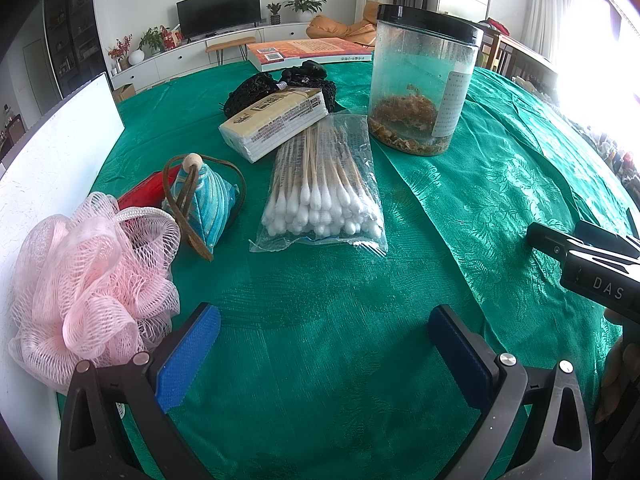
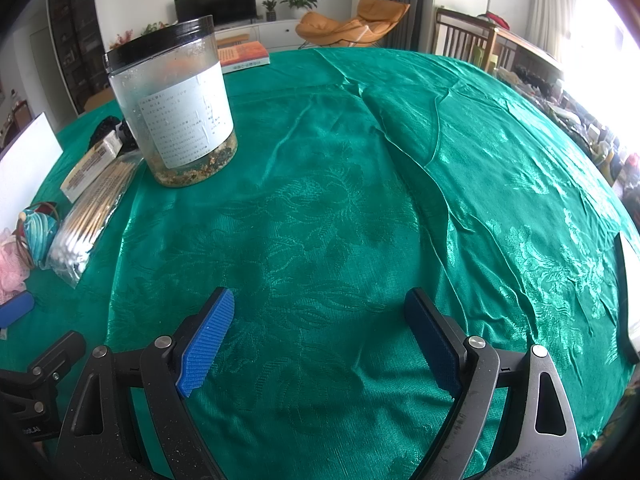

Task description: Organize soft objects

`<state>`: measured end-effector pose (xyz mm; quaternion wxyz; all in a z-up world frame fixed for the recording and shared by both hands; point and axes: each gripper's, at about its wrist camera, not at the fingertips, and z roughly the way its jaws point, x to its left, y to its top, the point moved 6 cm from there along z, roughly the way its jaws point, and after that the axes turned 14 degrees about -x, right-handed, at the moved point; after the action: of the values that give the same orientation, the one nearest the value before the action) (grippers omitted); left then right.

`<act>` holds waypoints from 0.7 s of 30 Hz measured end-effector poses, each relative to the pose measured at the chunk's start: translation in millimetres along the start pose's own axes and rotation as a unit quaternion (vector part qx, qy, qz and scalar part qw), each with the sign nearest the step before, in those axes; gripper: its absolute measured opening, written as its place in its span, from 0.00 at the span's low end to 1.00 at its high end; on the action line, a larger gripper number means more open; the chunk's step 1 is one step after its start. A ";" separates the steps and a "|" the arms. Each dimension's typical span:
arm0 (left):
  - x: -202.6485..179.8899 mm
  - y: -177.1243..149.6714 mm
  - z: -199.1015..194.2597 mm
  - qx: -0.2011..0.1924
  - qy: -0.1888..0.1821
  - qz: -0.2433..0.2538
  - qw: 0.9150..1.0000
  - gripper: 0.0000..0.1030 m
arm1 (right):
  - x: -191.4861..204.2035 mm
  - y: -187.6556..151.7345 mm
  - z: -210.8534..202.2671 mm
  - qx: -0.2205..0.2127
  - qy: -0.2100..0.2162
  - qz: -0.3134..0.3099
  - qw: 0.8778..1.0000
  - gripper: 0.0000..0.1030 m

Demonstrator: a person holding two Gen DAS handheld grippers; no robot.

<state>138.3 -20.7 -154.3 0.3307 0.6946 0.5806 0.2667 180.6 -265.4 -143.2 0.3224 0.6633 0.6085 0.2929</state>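
Note:
A pink mesh bath pouf [image 1: 84,292] lies at the left of the green tablecloth [image 1: 340,280], against a white board [image 1: 48,152]. Behind it sit a teal striped pouch with a brown cord [image 1: 204,196] and a red item [image 1: 148,196]. A bag of cotton swabs [image 1: 320,192], a tissue pack [image 1: 276,120] and black mesh items [image 1: 276,84] lie further back. My left gripper [image 1: 324,344] is open and empty, just right of the pouf. My right gripper [image 2: 320,340] is open and empty over bare cloth [image 2: 360,200]. The pouf [image 2: 10,268] and the swab bag [image 2: 84,220] show at the left edge of the right wrist view.
A clear plastic jar with a black lid [image 1: 420,80] stands at the back right of the items; it also shows in the right wrist view [image 2: 176,100]. A book [image 1: 308,52] lies at the far edge. The right gripper's body [image 1: 592,268] shows at the right.

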 end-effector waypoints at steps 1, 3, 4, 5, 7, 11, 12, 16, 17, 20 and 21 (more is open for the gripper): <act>0.5 -0.3 0.3 0.000 0.000 0.000 1.000 1.00 | 0.0 0.0 0.0 0.000 0.000 0.000 1.000 0.86; 1.6 -1.7 -0.1 0.001 0.003 0.002 1.000 1.00 | 0.0 0.0 -0.1 0.000 0.000 0.000 1.000 0.86; 2.5 -3.7 -2.1 0.003 0.006 0.003 1.000 1.00 | 0.0 0.0 -0.1 0.000 0.000 0.000 1.000 0.86; 3.8 -7.2 -5.9 0.010 0.008 -0.001 1.000 1.00 | 0.0 0.0 -0.2 0.000 0.000 0.000 1.000 0.86; 5.8 -15.7 -23.5 0.019 -0.002 -0.015 1.000 1.00 | 0.6 -0.2 0.5 0.001 0.002 0.000 1.000 0.87; 12.8 -36.1 -66.7 0.016 -0.036 -0.021 0.999 1.00 | 7.9 0.0 -5.2 0.008 0.000 0.006 1.000 0.86; 14.9 -38.7 -78.1 0.006 -0.040 -0.016 0.999 1.00 | 18.5 3.5 -13.8 -0.001 0.028 0.025 0.999 0.86; 20.8 -51.2 -105.7 -0.003 -0.042 0.002 0.999 1.00 | 99.5 34.4 -25.8 -0.013 0.133 0.021 0.991 0.86; 21.1 -54.4 -107.4 0.002 -0.044 0.000 0.999 1.00 | 119.0 42.7 -18.4 -0.008 0.147 0.016 0.989 0.86; 24.4 -62.8 -109.0 0.014 -0.043 -0.009 0.999 1.00 | 165.3 54.6 22.3 0.040 0.156 0.008 0.987 0.85; 25.7 -64.8 -109.9 0.017 -0.042 -0.012 0.999 1.00 | 176.4 53.5 35.6 0.059 0.159 0.004 0.986 0.85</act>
<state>19.2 28.0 -134.3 0.3460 0.7033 0.5794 0.2235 257.0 -95.0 -124.0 0.1810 0.6286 0.6655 0.3595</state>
